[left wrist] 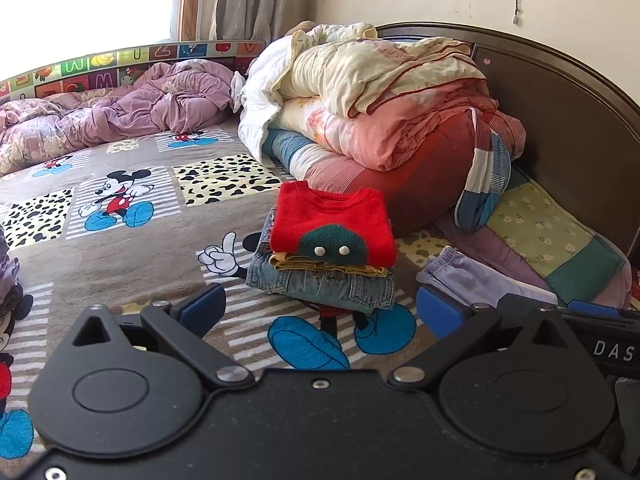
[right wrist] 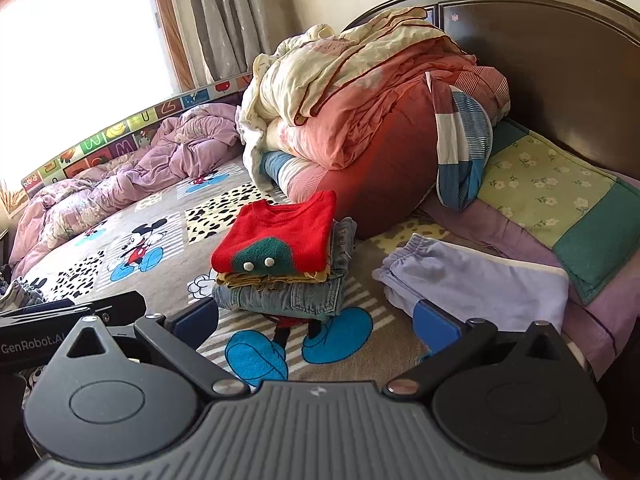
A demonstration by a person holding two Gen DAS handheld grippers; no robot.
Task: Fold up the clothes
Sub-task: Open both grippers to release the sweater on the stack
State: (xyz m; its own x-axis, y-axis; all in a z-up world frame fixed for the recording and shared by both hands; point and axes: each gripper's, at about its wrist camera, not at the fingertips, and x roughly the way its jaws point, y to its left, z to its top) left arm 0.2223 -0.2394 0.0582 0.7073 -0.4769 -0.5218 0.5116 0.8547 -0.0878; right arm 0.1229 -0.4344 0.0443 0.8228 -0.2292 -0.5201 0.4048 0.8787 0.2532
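A stack of folded clothes sits on the bed: a red sweater (left wrist: pixel 330 222) with a green patch on top, a yellow garment (left wrist: pixel 328 266) under it, denim (left wrist: pixel 320 286) at the bottom. The stack also shows in the right wrist view, red sweater (right wrist: pixel 280 232) on top. Folded lavender pants (right wrist: pixel 472 276) lie to its right, also in the left wrist view (left wrist: pixel 476 276). My left gripper (left wrist: pixel 320 312) is open and empty, just before the stack. My right gripper (right wrist: pixel 316 320) is open and empty, between stack and pants.
A Mickey Mouse blanket (left wrist: pixel 120 240) covers the bed. A heap of quilts and pillows (left wrist: pixel 380 100) lies behind the stack against the dark headboard (left wrist: pixel 560 120). A crumpled purple quilt (left wrist: pixel 120 108) lies at the far left. Loose clothes (right wrist: pixel 20 292) lie at the left edge.
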